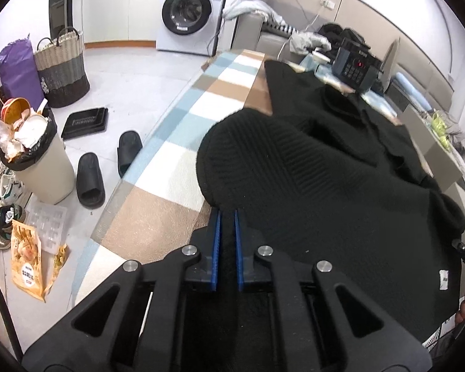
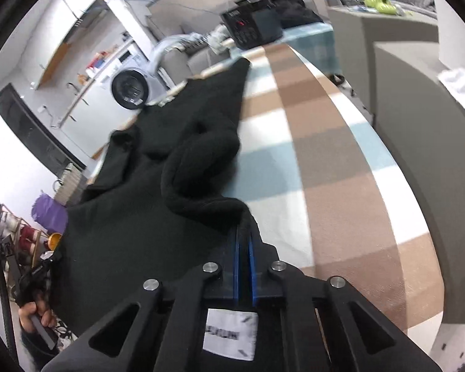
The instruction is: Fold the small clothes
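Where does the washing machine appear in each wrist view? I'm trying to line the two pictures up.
Left wrist view: the washing machine is at top centre, upright, beyond the checked table's far-left corner.
Right wrist view: the washing machine sits upper left, tilted, just past the black knit garment.
Shared landmark: the dark box with a red display at the table's far end.

I'm in a lived-in home, a laundry corner opening onto a living room. Far off stands a front-loading washing machine (image 1: 187,15) beside white cabinets (image 1: 121,9). On the tiled floor to my left are a woven laundry basket (image 1: 62,71), 2 black slippers (image 1: 108,167) and an overfull trash bin (image 1: 37,161). A grey sofa (image 1: 257,31) sits far right.
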Action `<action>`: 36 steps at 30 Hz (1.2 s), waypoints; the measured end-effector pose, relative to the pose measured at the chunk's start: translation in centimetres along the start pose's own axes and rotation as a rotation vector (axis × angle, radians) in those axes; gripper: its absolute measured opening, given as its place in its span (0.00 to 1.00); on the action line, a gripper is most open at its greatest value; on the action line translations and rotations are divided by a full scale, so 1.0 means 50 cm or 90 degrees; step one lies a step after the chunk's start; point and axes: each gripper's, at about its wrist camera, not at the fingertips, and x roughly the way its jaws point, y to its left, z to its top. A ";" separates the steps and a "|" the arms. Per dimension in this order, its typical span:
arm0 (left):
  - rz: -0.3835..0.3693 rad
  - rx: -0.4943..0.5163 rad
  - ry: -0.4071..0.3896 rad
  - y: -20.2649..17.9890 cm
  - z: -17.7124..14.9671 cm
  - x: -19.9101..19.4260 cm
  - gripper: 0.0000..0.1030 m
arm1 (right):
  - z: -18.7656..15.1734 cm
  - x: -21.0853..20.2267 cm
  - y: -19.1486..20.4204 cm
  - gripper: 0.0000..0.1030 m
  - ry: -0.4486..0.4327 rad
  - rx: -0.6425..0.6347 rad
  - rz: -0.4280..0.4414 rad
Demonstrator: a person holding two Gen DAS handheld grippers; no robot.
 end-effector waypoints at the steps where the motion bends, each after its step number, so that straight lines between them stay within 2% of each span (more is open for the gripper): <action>1: 0.000 -0.005 -0.011 0.001 0.001 -0.013 0.05 | 0.000 -0.009 0.003 0.05 -0.011 0.000 0.003; 6: -0.018 -0.017 -0.054 0.009 -0.006 -0.084 0.05 | -0.006 -0.084 -0.009 0.04 -0.084 0.026 0.017; 13: -0.047 -0.014 -0.102 0.002 -0.032 -0.192 0.05 | -0.020 -0.173 -0.026 0.04 -0.149 0.059 0.019; 19: -0.061 -0.020 -0.138 -0.008 -0.003 -0.238 0.05 | 0.006 -0.190 -0.013 0.04 -0.176 0.060 0.014; 26: -0.073 -0.037 -0.142 -0.015 0.082 -0.189 0.05 | 0.094 -0.137 0.006 0.04 -0.189 0.084 -0.006; 36: -0.059 -0.038 -0.099 -0.054 0.200 0.008 0.05 | 0.207 0.019 0.005 0.05 -0.143 0.101 -0.044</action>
